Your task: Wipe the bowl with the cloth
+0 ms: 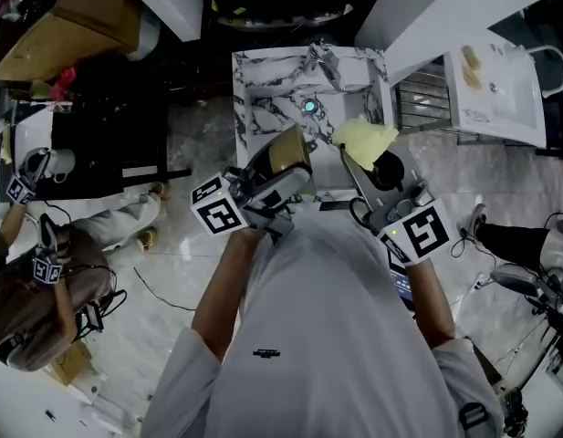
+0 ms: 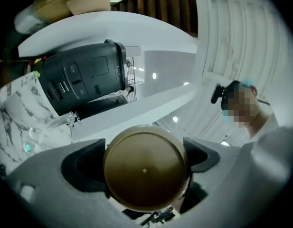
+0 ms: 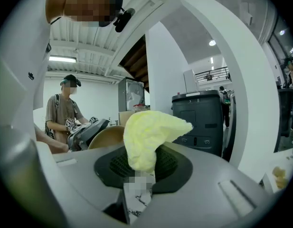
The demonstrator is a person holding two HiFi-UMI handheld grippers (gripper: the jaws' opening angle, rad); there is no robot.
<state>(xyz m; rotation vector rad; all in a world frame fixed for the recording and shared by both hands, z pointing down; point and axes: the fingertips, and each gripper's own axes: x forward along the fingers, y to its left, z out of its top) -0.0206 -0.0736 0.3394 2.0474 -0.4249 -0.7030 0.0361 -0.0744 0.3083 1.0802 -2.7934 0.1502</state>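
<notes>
A brown bowl is held up over the near edge of the marble table, its underside facing the left gripper view, bowl. My left gripper is shut on it, with a jaw against each side of the bowl. To its right, a yellow cloth sticks up from my right gripper, which is shut on the cloth's lower end. In the right gripper view the cloth stands bunched between the jaws, and the bowl shows just behind it to the left, apart from it.
A clear glass item lies on the table's far side. A black bin stands beyond the table, with white counters around. Another person with grippers sits at the left.
</notes>
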